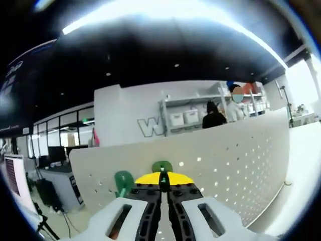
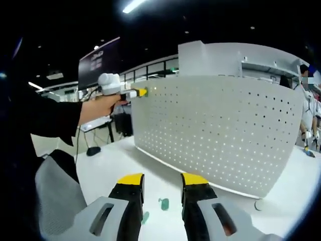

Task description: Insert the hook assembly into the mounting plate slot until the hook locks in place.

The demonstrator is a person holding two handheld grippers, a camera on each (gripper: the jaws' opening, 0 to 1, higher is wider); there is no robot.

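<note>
A white perforated mounting plate stands upright on a white table. My left gripper is shut, yellow tips pressed together, on a green hook held right at the plate's face. A second green hook sits against the plate just to the left. In the right gripper view a hand holds the left gripper at the plate's upper left corner. My right gripper hangs open above the table with nothing between its fingers. Two small green hooks lie on the table beneath it.
The white table runs in front of the plate. A person's dark sleeve reaches in from the left. Behind the plate are shelves with boxes and people standing. Desks and monitors stand at the far left.
</note>
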